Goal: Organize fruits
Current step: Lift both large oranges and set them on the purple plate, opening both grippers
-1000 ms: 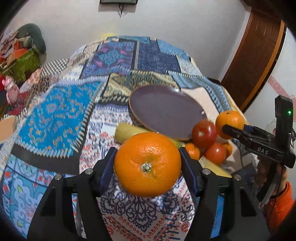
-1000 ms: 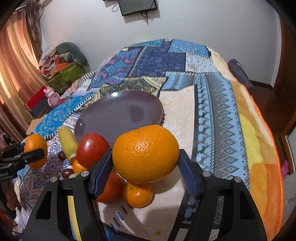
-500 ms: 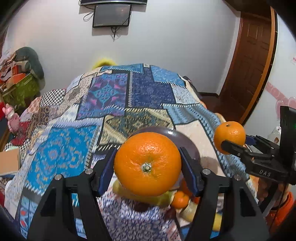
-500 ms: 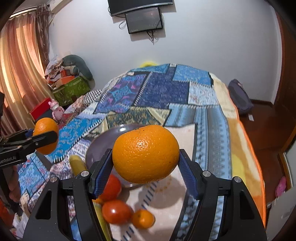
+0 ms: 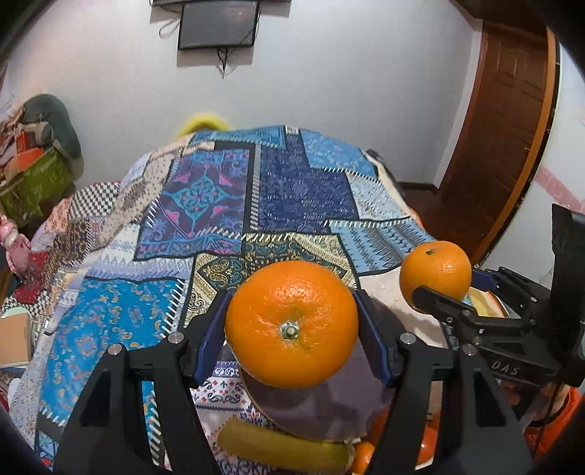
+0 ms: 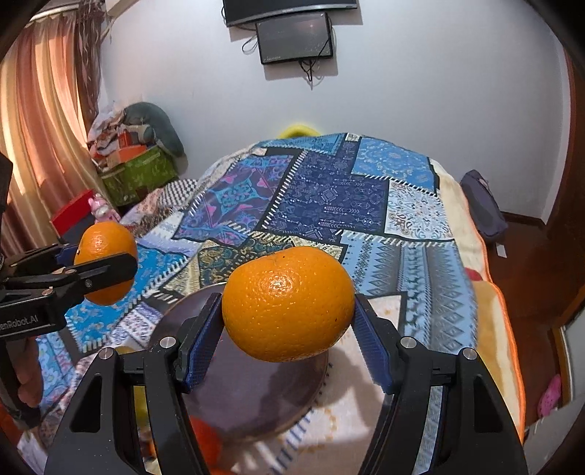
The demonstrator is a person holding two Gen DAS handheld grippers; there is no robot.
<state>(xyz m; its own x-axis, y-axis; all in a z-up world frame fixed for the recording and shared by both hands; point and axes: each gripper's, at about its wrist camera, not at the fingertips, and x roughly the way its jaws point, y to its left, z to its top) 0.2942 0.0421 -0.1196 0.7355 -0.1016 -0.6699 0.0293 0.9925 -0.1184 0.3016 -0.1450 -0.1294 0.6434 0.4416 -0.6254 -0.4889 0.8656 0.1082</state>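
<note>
Both grippers were loaded. Left gripper (image 5: 291, 325) had its blue-padded fingers (image 5: 210, 338) closed about an orange's width on a large orange (image 5: 291, 323), stem end facing the camera, held in the air above the near edge of a dark round plate (image 5: 321, 413). Right gripper (image 6: 289, 310) had its fingers (image 6: 197, 347) pinched the same way on a second orange (image 6: 288, 307), also off the bed, over the plate (image 6: 256, 394). Each gripper showed in the other's view: right one (image 5: 438, 288) with its orange (image 5: 435, 272) to the right of the left camera, left one (image 6: 106, 266) with its orange (image 6: 106, 252) at the left of the right camera; the two oranges were apart, not touching. Plate sat on a patchwork quilt (image 5: 226, 204) covering the bed. Nearer than the plate, a yellow-green fruit (image 5: 281, 447) lay just beside its rim, type hard to tell, with small orange and red fruit (image 5: 362, 460) near its right end, mostly hidden by the fingers. A wall screen (image 5: 218, 23) hung far behind, wooden door (image 5: 508, 120) at the right.
</note>
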